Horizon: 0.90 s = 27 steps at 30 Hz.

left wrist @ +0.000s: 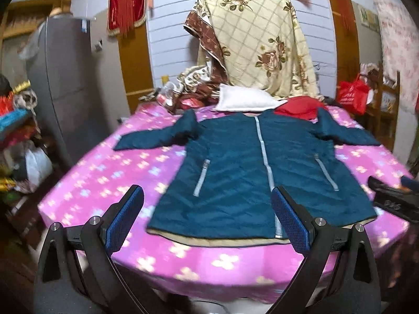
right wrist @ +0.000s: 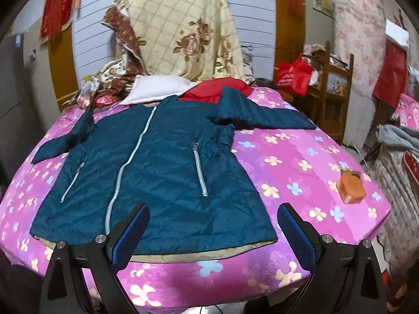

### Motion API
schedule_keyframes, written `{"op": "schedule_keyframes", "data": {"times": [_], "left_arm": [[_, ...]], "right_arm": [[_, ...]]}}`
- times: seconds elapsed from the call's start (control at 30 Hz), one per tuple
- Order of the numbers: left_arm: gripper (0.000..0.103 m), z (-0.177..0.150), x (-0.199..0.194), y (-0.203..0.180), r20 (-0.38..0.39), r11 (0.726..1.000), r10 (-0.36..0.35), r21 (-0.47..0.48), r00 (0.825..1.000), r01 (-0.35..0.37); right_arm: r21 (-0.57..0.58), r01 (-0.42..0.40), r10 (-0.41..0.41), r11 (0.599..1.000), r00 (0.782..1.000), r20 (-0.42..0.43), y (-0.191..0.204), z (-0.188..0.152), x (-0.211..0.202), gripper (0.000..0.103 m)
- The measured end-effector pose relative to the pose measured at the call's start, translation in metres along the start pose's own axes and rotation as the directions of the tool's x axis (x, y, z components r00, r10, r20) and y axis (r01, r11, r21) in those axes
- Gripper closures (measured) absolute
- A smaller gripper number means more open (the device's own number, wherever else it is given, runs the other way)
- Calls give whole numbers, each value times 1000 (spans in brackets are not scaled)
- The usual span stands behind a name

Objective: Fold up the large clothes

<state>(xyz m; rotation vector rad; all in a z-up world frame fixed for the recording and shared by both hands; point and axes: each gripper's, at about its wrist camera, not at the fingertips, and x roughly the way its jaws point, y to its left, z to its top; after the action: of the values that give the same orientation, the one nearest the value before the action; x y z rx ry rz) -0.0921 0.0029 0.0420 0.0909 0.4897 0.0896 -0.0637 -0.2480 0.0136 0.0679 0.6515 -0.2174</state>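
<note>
A teal quilted jacket [left wrist: 235, 167] [right wrist: 157, 172] lies flat and zipped on a pink flowered bed cover [left wrist: 104, 172] [right wrist: 301, 157], both sleeves spread sideways, its hem toward me. My left gripper [left wrist: 208, 219] hangs open above the near edge, its blue-padded fingers either side of the hem's left half, touching nothing. In the right wrist view my right gripper [right wrist: 213, 233] also stands open, above the hem's right corner, holding nothing. The right gripper's black body [left wrist: 392, 198] shows at the right edge of the left wrist view.
Behind the collar lie a white pillow [left wrist: 243, 102] and a red garment [left wrist: 301, 108]. A floral quilt [left wrist: 256, 47] is draped at the back. An orange packet [right wrist: 351, 187] sits on the cover's right side. A grey fridge [left wrist: 65, 83] stands left, wooden chairs [right wrist: 332, 89] right.
</note>
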Motion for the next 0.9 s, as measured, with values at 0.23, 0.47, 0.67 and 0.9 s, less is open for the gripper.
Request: {"op": "schedule_keyframes", "data": {"times": [0.23, 0.47, 0.67, 0.9], "left_arm": [[5, 8, 7, 33, -47, 995, -35, -90, 998, 31], [5, 14, -5, 42, -35, 995, -10, -96, 999, 7], [5, 30, -14, 54, -7, 994, -12, -105, 1000, 11], [5, 81, -3, 73, 7, 993, -29, -113, 1000, 29]], "right_arm": [[-27, -9, 10, 1000, 999, 42, 16, 16, -19, 6], [-72, 0, 5, 997, 997, 75, 24, 31, -33, 6], [-91, -5, 11, 996, 997, 73, 22, 52, -42, 6], [-32, -171, 173, 985, 981, 86, 19, 119, -70, 6]]}}
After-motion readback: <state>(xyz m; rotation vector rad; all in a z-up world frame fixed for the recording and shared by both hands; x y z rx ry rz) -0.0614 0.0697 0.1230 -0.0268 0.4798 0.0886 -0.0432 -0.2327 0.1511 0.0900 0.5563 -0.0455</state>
